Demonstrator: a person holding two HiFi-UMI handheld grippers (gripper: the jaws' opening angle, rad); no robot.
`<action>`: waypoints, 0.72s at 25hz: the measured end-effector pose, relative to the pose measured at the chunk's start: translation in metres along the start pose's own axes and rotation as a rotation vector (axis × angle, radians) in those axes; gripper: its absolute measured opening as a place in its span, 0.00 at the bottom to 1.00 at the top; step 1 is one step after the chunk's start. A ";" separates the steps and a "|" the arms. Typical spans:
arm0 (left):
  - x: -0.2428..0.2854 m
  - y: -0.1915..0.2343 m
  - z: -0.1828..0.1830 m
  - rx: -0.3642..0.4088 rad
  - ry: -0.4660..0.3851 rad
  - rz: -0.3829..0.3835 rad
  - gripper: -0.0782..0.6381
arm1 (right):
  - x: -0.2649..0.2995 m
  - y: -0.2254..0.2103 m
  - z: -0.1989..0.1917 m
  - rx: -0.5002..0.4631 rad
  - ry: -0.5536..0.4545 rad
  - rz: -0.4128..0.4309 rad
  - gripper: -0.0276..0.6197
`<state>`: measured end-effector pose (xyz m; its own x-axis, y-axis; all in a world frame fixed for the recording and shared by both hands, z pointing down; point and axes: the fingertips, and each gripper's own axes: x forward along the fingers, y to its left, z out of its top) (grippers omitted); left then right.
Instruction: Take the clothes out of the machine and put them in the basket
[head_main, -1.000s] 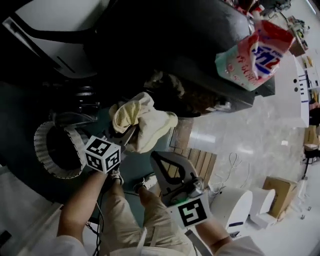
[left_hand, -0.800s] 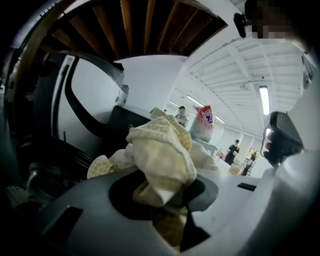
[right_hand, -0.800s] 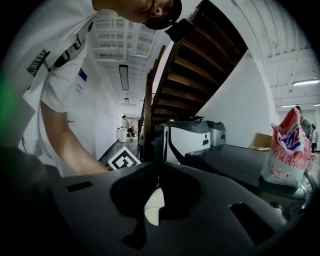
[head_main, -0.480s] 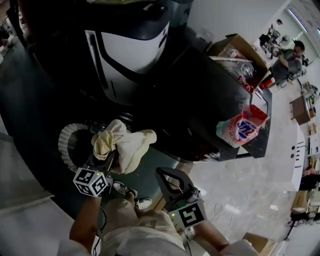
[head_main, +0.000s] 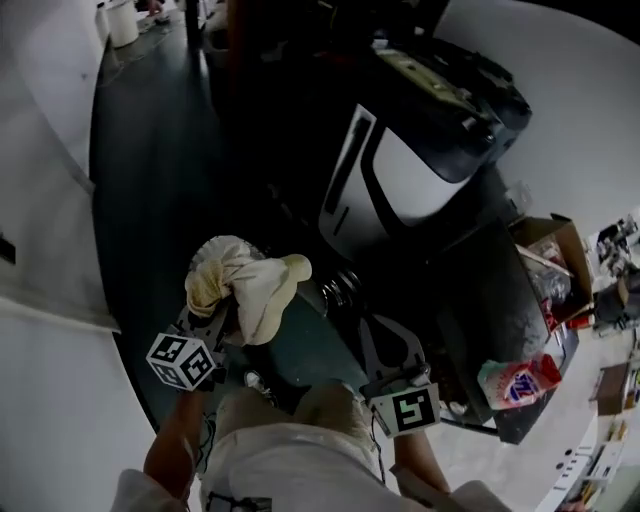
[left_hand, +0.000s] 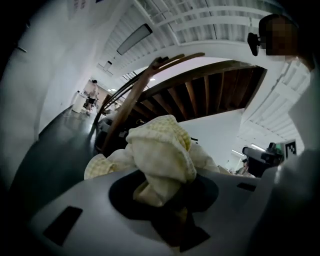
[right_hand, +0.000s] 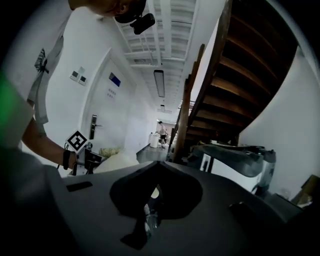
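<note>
A cream and pale-yellow cloth (head_main: 247, 291) hangs bunched from my left gripper (head_main: 225, 318), which is shut on it at the lower left of the head view. In the left gripper view the cloth (left_hand: 161, 152) bulges up out of the left gripper (left_hand: 160, 196) and hides the jaw tips. My right gripper (head_main: 375, 335) is held to the right of it, its jaws meeting at a point with nothing between them. The right gripper (right_hand: 161, 165) points toward the white and dark washing machine (right_hand: 235, 156), which fills the upper right of the head view (head_main: 400, 180).
A pink and white detergent bag (head_main: 520, 381) lies on a dark stand by an open cardboard box (head_main: 548, 255). A wooden staircase (right_hand: 250, 65) rises over the machine. Dark floor (head_main: 150, 150) runs to the left beside a white wall (head_main: 50, 300). A person stands far down the hall (right_hand: 161, 130).
Both grippers have risen and swung, the left one carrying the cloth along. The ribbed white basket has left the head view, and the washing machine now shows at its centre.
</note>
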<state>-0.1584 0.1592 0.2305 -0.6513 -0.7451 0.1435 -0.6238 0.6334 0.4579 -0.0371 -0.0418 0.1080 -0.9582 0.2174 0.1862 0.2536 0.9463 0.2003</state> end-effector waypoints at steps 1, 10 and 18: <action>-0.012 0.011 0.004 -0.009 -0.019 0.045 0.29 | 0.017 0.006 0.006 -0.011 -0.008 0.054 0.06; -0.108 0.072 0.013 -0.115 -0.215 0.455 0.29 | 0.146 0.060 0.044 -0.115 -0.135 0.505 0.06; -0.121 0.101 -0.021 -0.196 -0.261 0.647 0.30 | 0.197 0.102 0.023 -0.173 -0.101 0.732 0.06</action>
<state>-0.1336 0.3093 0.2782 -0.9611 -0.1443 0.2357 -0.0059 0.8633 0.5046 -0.2026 0.1034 0.1433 -0.5423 0.8044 0.2424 0.8389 0.5024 0.2094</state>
